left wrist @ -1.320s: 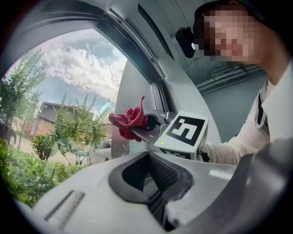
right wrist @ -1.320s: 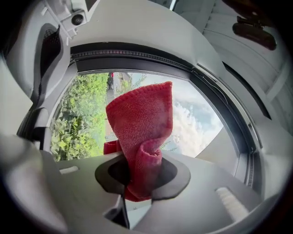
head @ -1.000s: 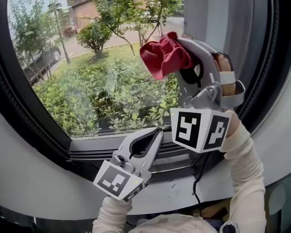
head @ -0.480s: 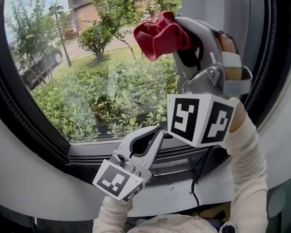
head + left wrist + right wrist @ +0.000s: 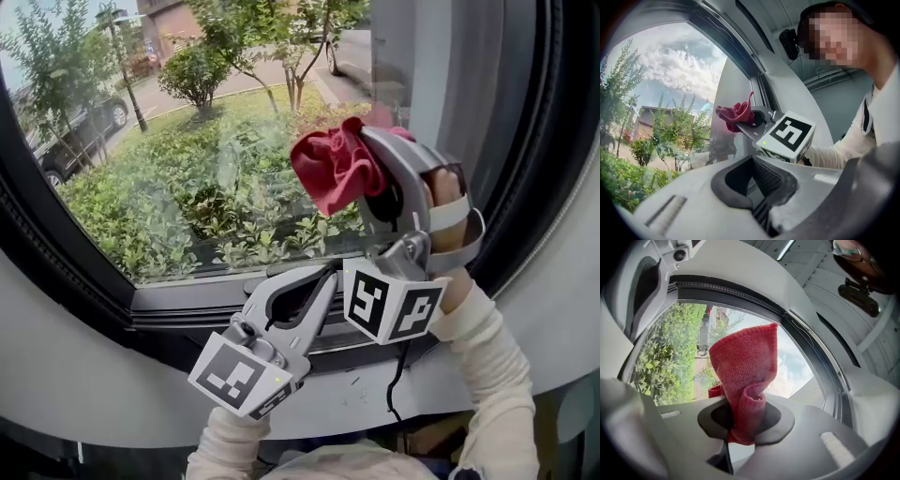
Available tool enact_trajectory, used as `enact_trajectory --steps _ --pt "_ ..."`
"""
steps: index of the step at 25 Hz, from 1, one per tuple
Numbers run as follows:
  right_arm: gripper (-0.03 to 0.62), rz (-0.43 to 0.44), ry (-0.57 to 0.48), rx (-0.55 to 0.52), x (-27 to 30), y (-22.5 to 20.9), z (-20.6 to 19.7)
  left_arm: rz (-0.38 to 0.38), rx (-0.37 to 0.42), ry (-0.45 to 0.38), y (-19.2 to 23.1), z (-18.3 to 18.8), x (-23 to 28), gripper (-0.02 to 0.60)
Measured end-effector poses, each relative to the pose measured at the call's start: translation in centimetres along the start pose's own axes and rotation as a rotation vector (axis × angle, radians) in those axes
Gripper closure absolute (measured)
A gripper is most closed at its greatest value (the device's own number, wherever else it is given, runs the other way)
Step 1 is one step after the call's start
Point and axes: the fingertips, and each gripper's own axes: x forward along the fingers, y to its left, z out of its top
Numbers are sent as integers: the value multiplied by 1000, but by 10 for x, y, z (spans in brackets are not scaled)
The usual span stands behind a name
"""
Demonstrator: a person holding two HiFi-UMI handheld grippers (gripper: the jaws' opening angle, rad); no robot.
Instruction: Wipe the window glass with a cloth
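Pinching bunched red cloth (image 5: pixel 333 169) in right gripper (image 5: pixel 375 155) by window glass (image 5: pixel 178 178); holding left gripper (image 5: pixel 322 279) pressed together, empty, near sill (image 5: pixel 187 302); likely risking loose fold slipping out under rubbing, jaw scraping glass

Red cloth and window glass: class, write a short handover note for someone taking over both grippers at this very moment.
Right gripper: shut on the bunched red woven cloth, raised in front of the right part of the round window glass. Contact with the glass can't be confirmed.
Left gripper: shut and empty, low by the dark lower window frame.
Done: the cloth is gripped and up at the pane. Which areas are already wiped doesn't show.
Left: probably wipe across the whole pane, left side included.
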Motion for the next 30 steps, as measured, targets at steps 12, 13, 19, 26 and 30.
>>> enact_trajectory --steps 12,13,19,26,30 --pt "484 125 45 23 -44 70 -34 -33 -4 48 -27 -18 8 581" --pt "482 122 50 29 -42 65 -37 -37 -3 46 -29 -18 10 581" --pt "480 41 87 6 -13 2 -49 -58 -7 25 -29 -15 20 581" --pt "480 -88 96 -76 32 -89 -44 -86 16 -5 -29 0 33 581" --pt "480 -113 120 -81 52 -125 -40 -103 37 -13 -26 7 38 581"
